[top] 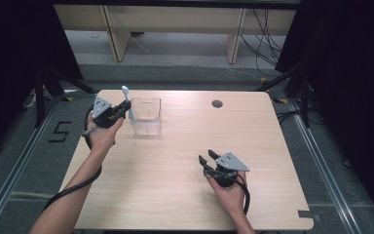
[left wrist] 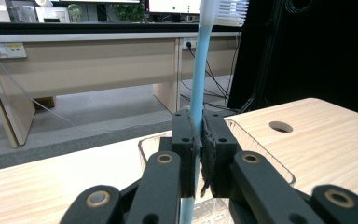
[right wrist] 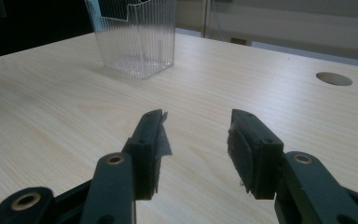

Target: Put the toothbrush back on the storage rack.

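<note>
High view overhead; tool views low, close; all share clear container (top: 146, 116).

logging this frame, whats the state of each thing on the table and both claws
toothbrush: upright, clamped at its handle, bristle head up
left claw: shut on the toothbrush, beside the clear container
clear container: upright on the table, looks empty
right claw: open, nothing between its jaws, low over the table

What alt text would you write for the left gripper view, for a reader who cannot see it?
The left gripper clamps its black jaws on a slim light-blue toothbrush held upright, white bristles at the top edge. Just beyond stands a clear ribbed plastic container on the pale wooden table.
</note>
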Available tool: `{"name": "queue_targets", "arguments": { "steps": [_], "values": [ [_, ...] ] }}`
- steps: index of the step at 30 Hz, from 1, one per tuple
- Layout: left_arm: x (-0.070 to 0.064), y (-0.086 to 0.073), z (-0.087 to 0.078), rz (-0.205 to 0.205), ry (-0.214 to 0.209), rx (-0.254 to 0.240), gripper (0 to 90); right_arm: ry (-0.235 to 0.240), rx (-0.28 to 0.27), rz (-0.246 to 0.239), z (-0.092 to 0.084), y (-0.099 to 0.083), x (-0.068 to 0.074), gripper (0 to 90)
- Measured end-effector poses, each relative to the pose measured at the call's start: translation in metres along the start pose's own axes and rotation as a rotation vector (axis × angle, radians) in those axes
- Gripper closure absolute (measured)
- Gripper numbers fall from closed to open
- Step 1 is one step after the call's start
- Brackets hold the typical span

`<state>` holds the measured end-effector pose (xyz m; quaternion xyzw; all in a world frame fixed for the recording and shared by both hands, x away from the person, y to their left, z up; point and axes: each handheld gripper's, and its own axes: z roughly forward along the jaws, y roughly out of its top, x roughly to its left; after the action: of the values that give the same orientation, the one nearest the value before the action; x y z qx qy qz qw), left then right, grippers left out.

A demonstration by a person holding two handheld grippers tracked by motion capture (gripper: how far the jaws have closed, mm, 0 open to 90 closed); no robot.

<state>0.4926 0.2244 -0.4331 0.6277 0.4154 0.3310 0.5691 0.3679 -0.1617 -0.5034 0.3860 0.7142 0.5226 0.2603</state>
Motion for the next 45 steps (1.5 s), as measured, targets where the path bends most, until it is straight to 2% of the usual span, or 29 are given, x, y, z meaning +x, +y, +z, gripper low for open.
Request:
{"name": "queue_targets", "arguments": {
  "steps": [5,22,29,36,38,45],
  "values": [
    [0.000,-0.003,-0.001,-0.004,0.003,0.012,83.8,-0.006,-0.004,-0.014,0.000,0.000,-0.001,55.4],
    [-0.001,-0.011,0.000,-0.008,0.010,0.049,83.8,-0.006,0.007,-0.002,0.000,-0.001,0.000,55.4],
    [-0.001,-0.013,0.000,-0.013,0.012,0.060,83.8,-0.011,0.012,-0.021,0.000,-0.001,-0.001,55.3],
    [0.001,-0.016,0.001,-0.018,0.016,0.075,83.7,-0.011,0.015,-0.008,0.000,-0.001,0.000,55.3],
    [0.001,-0.017,0.001,-0.020,0.016,0.075,83.7,-0.030,-0.005,-0.034,0.001,-0.001,-0.002,55.3],
    [0.000,-0.019,0.003,-0.026,0.019,0.087,83.7,-0.003,0.005,-0.005,0.002,-0.002,0.000,55.3]
  ]
}}
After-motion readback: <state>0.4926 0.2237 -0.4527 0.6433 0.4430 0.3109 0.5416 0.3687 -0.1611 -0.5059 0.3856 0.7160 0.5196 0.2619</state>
